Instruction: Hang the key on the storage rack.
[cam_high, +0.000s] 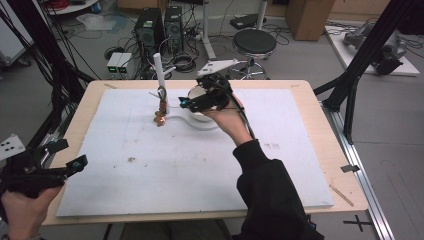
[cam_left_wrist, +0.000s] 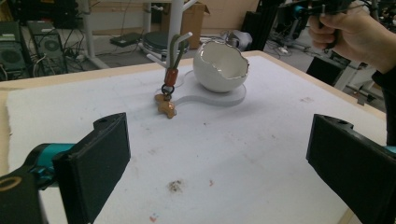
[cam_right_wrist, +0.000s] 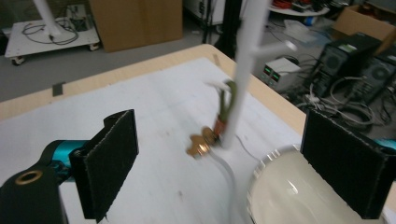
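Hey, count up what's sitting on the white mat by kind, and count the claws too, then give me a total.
Egg-shaped bowl: 1
White stand with pegs: 1
Keychain hanging from the stand: 1
Claws, left and right, both open: 2
Total: 5

Black long sleeve (cam_high: 270, 192) on the right arm. Black handheld right gripper (cam_high: 186, 103) with teal joint, grey three-cornered plate (cam_high: 218, 66) on top and trailing black cable (cam_high: 245, 116). Black left gripper (cam_high: 75, 155), teal-jointed too, with broad, flat, coarse black jaw pads (cam_left_wrist: 95, 165).
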